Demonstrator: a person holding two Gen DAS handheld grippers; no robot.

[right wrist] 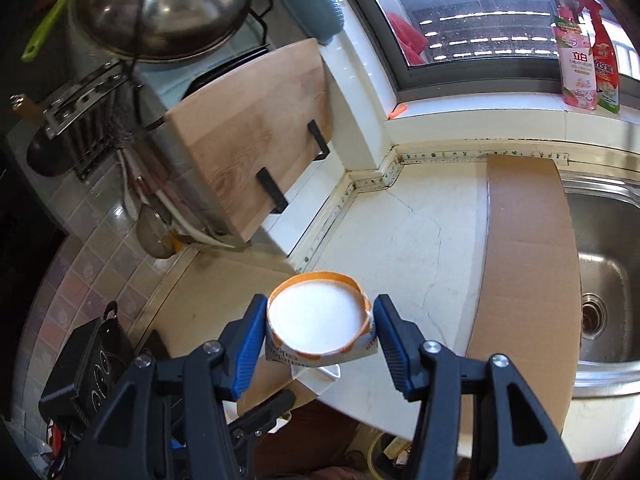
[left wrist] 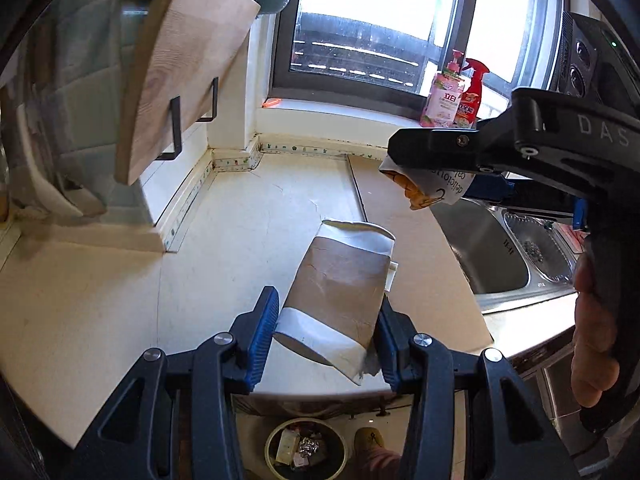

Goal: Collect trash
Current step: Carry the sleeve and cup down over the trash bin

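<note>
Both grippers tilted downward above the counter [left wrist: 100,300]. The left gripper [left wrist: 326,332] clamped a crumpled brown paper cup [left wrist: 340,288]; the right gripper [right wrist: 320,326] squeezed an orange-and-white paper cup [right wrist: 318,320] by its sides. A bin [left wrist: 306,452] sat on the floor below.

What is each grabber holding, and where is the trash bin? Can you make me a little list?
left gripper: fingers closed on a crushed brown-and-white paper cup
right gripper: fingers closed on a white paper cup with an orange rim, open end facing the camera
trash bin: round yellowish bin on the floor below the counter edge, already holding scraps
counter: pale cracked countertop with a flat brown cardboard sheet beside the steel sink
windowsill: pink soap bottle and red spray bottle
</note>
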